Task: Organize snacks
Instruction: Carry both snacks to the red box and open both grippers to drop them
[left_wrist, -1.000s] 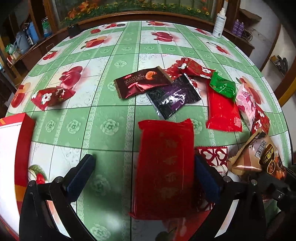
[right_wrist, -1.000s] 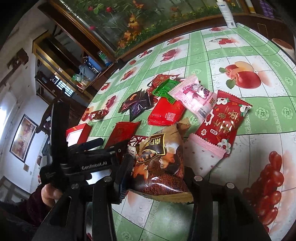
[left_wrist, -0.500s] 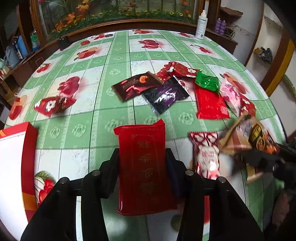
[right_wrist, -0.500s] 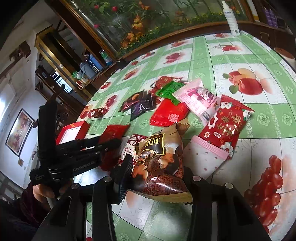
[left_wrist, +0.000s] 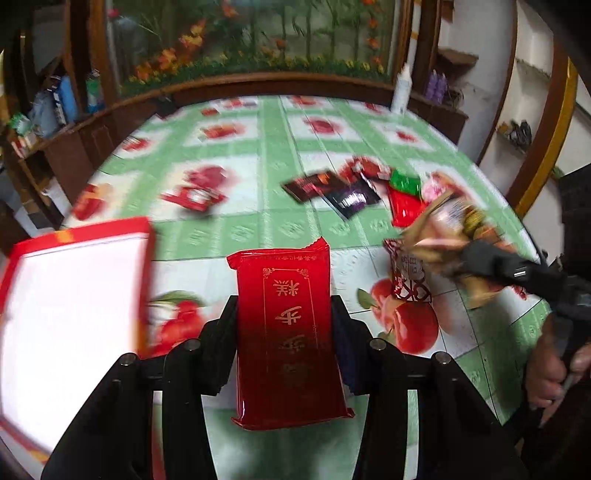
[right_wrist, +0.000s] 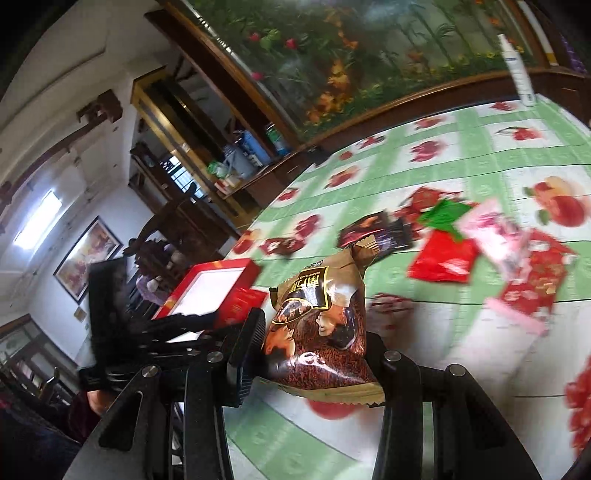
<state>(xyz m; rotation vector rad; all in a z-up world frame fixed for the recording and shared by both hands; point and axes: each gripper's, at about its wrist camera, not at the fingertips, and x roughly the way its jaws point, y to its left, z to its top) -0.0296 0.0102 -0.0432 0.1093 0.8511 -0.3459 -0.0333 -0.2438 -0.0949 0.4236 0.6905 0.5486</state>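
Counter (left_wrist: 266, 147) under green checked cloth with red fruit prints. White spray bottle (right_wrist: 519, 70) upright at far edge. Floral mural (right_wrist: 369, 55) behind. Cluttered wooden shelves (right_wrist: 229, 162) at left. Framed picture (right_wrist: 86, 258) on wall.

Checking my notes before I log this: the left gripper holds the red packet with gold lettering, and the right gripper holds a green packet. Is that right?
Not quite. The left gripper does hold the red packet, but the right gripper holds a brown packet, as the right wrist view shows. The green packet lies on the table.
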